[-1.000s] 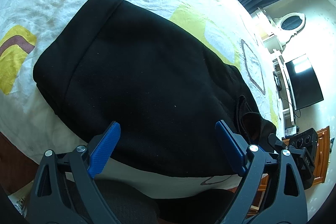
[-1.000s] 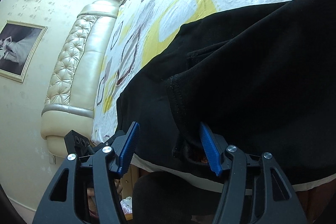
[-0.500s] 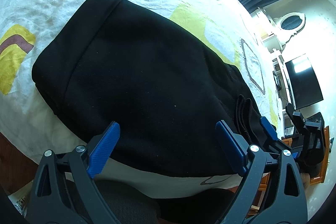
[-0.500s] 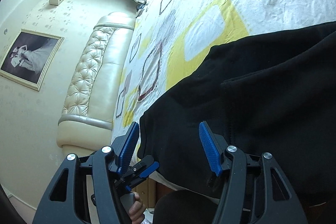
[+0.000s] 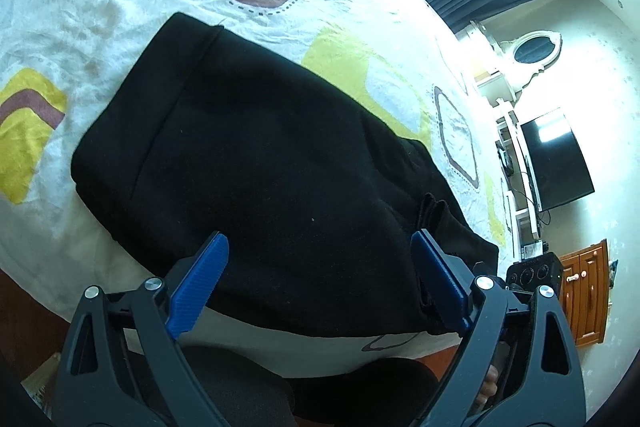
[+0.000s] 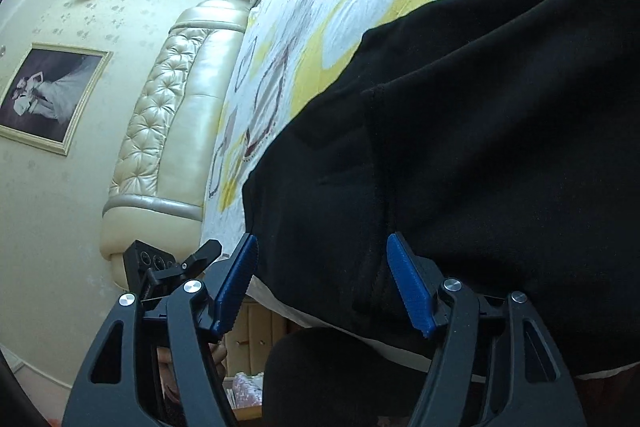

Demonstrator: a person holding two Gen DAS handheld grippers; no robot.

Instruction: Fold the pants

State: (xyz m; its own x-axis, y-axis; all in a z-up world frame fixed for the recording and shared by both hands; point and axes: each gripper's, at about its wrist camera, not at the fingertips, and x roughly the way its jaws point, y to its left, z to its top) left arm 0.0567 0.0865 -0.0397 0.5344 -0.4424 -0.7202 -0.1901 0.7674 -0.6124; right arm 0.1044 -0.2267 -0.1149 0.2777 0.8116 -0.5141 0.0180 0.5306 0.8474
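Black pants (image 5: 272,163) lie folded in a thick rectangle on the patterned bedsheet (image 5: 120,7), close to the near edge of the bed. My left gripper (image 5: 320,283) is open and empty just above the pants' near edge. My right gripper (image 6: 324,283) is open and empty at the pants' (image 6: 460,147) near corner, where a stitched seam runs between the fingers. In the left wrist view a small fold of cloth sticks up near the right fingertip (image 5: 432,259).
A quilted cream headboard (image 6: 168,131) stands left in the right wrist view, with a framed photo (image 6: 48,95) on the wall. A TV (image 5: 556,163), white shelves and a wooden cabinet (image 5: 588,291) are right of the bed. The operator's dark-clothed legs are below both grippers.
The right gripper swung away to the left and then came back over the pants' corner. The left gripper moved slightly, and the right gripper left its view.
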